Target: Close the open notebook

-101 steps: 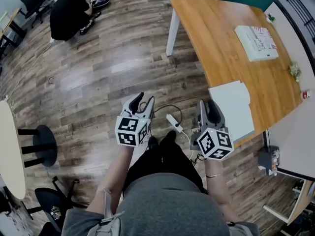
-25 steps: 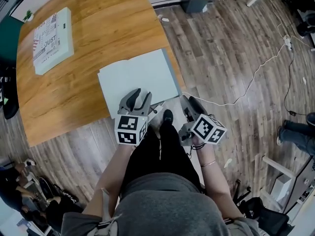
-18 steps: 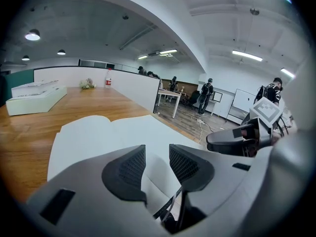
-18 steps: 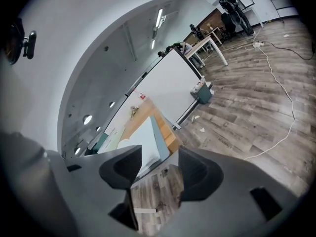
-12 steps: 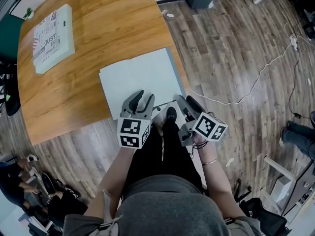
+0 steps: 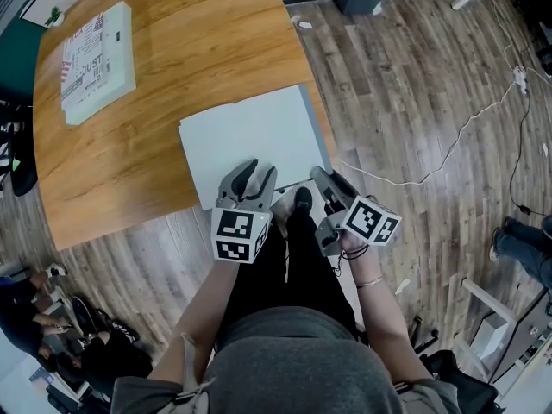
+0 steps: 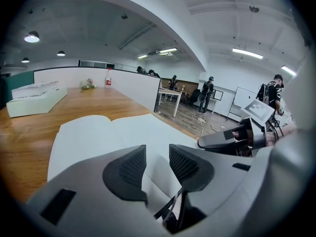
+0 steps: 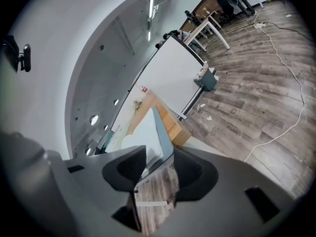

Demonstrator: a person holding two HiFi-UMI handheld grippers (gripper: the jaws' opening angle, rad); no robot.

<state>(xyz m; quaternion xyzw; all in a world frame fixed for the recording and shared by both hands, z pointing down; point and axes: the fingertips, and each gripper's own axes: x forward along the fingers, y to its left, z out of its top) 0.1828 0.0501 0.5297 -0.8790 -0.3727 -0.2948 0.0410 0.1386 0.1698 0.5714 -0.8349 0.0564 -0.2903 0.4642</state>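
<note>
Grey left gripper (image 6: pixel 250 172) held its jaws slightly apart and empty over the open notebook (image 6: pixel 246 132), which lay at the table's (image 6: pixel 172 59) near edge. At its right corner the right gripper (image 6: pixel 326 179) was closing. Only that gripper's own view showed the page edges between the jaws, seemingly unpinched. A box (image 6: pixel 97 50) lay far left, and a cable (image 6: pixel 448 145) crossed the floor.
</note>
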